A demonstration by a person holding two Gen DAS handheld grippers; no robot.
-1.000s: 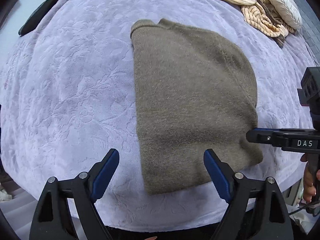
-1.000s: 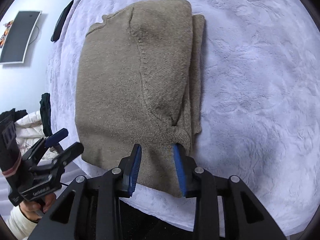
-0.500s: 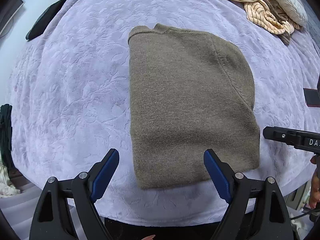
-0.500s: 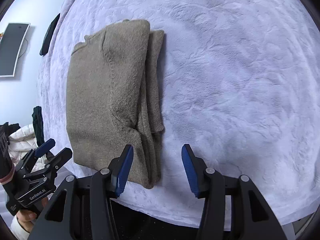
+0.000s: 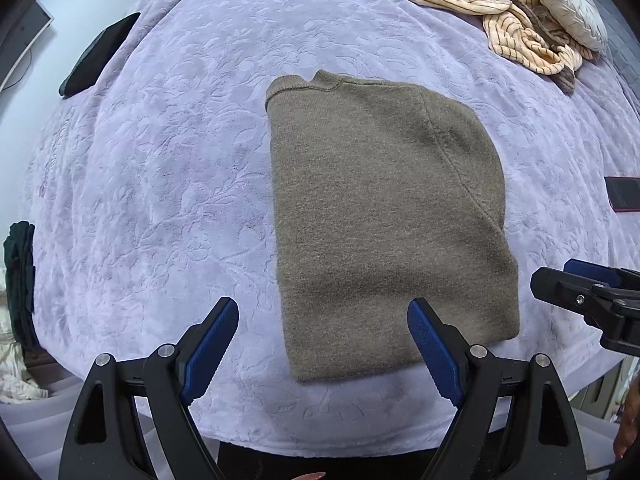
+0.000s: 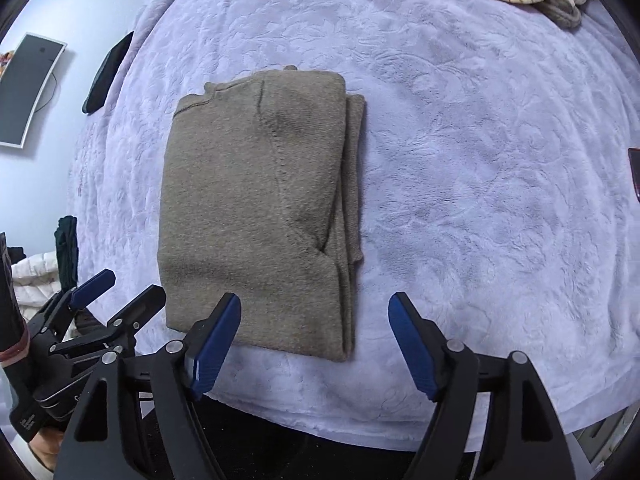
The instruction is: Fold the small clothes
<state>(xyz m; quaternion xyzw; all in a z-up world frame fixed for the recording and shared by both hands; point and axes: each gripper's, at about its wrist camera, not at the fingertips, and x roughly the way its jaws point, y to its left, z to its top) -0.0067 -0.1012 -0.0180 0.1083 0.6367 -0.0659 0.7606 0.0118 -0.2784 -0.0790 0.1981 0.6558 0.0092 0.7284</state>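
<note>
An olive-brown knit sweater [image 5: 384, 216] lies folded into a rectangle on a lavender embossed blanket [image 5: 168, 184], collar at the far end. It shows in the right wrist view [image 6: 256, 208] with stacked folded layers along its right edge. My left gripper [image 5: 324, 350] is open and empty, hovering over the sweater's near left corner. My right gripper [image 6: 314, 344] is open and empty over the near right corner. Each gripper shows at the other view's edge: the right one [image 5: 592, 296], the left one [image 6: 116, 296].
A cream striped garment [image 5: 516, 28] and a pale cushion [image 5: 564, 0] lie at the far right. A black flat object [image 5: 96, 56] rests at the far left, a dark phone [image 5: 624, 200] at the right. The blanket's near edge [image 5: 320, 428] runs just beyond the fingers.
My right gripper let go of the sweater's folded edge, opened wide and drew back. Both grippers pulled away, so the sweater looks smaller and farther. The sweater stays folded.
</note>
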